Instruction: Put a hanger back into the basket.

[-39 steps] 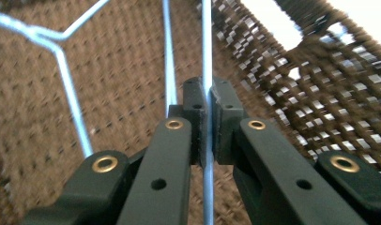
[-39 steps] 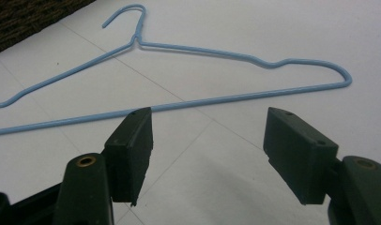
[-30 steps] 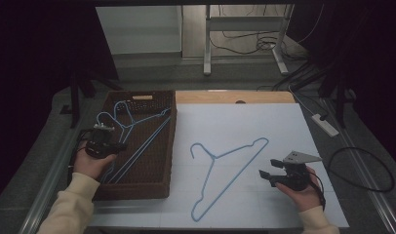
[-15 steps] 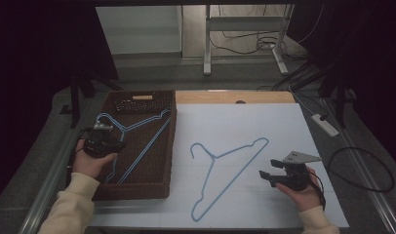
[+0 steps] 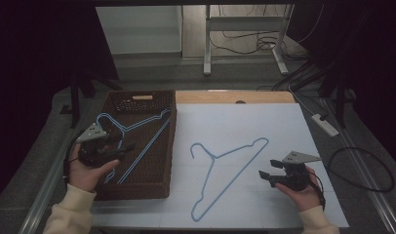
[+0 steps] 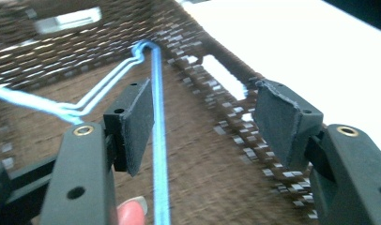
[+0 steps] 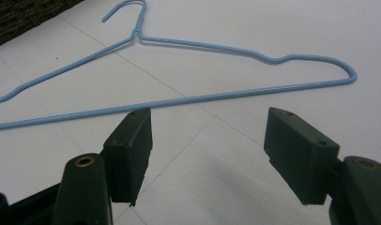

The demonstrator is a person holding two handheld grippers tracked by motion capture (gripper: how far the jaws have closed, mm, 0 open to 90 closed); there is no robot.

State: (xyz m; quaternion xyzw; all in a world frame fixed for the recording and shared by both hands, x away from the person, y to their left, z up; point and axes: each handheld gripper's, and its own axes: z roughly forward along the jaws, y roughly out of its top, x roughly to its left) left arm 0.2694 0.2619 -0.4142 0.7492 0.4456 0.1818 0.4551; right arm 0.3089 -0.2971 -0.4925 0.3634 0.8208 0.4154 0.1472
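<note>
Now: left tongs (image 6: 202,122) wide open, hanger wire (image 6: 158,140) between | right tongs (image 7: 207,154) wide open, empty

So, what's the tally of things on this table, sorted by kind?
Light-blue wire hangers: 3, one on the white sheet and apparently two stacked in the basket
Dark woven rectangular basket: 1
Handheld black grippers: 2, left gripper and right gripper
Total: 6

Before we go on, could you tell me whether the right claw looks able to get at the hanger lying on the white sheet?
Probably yes: the right claw is open, and the hanger lies flat just ahead of it on the white sheet, with nothing between them.
</note>
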